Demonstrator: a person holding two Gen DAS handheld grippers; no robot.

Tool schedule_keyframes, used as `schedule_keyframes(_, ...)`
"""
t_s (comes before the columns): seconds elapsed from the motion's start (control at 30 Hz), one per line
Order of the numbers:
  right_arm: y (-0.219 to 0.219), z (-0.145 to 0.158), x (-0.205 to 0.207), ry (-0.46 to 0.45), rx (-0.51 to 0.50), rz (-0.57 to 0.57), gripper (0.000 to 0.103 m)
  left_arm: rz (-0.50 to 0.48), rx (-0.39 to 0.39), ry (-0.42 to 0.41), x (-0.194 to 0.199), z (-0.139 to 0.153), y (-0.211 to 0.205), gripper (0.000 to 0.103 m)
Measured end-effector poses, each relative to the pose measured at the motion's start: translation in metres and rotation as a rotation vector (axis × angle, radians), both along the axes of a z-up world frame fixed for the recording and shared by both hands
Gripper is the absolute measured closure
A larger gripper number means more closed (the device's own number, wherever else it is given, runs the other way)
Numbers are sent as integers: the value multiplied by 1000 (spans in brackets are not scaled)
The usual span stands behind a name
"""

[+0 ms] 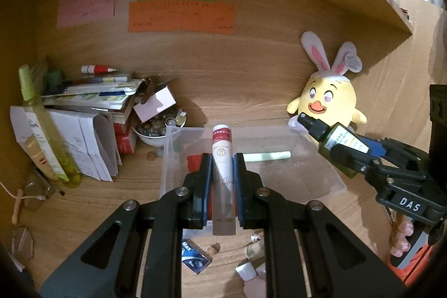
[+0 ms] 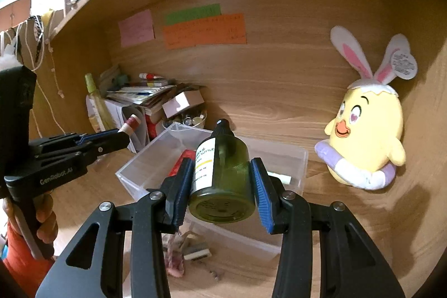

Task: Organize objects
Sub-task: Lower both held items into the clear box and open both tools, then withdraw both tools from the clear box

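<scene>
So the wooden tabletop [image 1: 83, 203] runs under both tongs, and right ahead of them, just past the tips, sits the clear plastic bin [image 2: 156, 155]. Off beyond the right tongs [image 2: 223, 178] there's the yellow chick plush [image 2: 366, 136] with bunny ears leaning on the back wall. Way out left of the left tongs [image 1: 222, 172] is a messy stack of papers and books [image 1: 92, 113] plus a tall yellow-green spray bottle [image 1: 42, 124]. The right tongs are clamped on a green dropper bottle [image 2: 223, 175], held over the near edge of the bin, cap pointing away. The left tongs are squeezed narrow around a slim white tube [image 1: 222, 175] with a red band, also above the bin. Inside the bin there's something red [image 1: 192, 161] and a pale green stick [image 1: 268, 156], maybe a lip balm, too blurry to say.
</scene>
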State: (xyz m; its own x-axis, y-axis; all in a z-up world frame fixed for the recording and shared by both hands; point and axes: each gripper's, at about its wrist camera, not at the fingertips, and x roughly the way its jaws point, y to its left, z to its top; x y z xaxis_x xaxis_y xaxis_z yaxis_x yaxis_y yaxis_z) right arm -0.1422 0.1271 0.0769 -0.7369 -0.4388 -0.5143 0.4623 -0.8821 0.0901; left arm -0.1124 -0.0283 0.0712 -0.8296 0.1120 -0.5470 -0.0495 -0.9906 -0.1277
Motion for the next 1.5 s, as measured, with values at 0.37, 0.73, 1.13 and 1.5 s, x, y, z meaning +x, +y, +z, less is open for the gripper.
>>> schedule_keyframes(0.37, -12, -34, -38, -125, 21, 17, 65, -35, 81, -129, -43, -30, -7, 89)
schedule_keyframes(0.73, -18, -66, -61, -202, 105, -22, 65, -27, 65, -193, -64, -58, -5, 89)
schedule_keyframes(1.13, -31, -77, -61, -216, 172, -46, 65, -32, 18, -185, -64, -67, 1, 88)
schedule_keyframes(1.5, -30, -65, -52, -190, 184, -49, 59, 8, -1, -141, -41, -52, -5, 41)
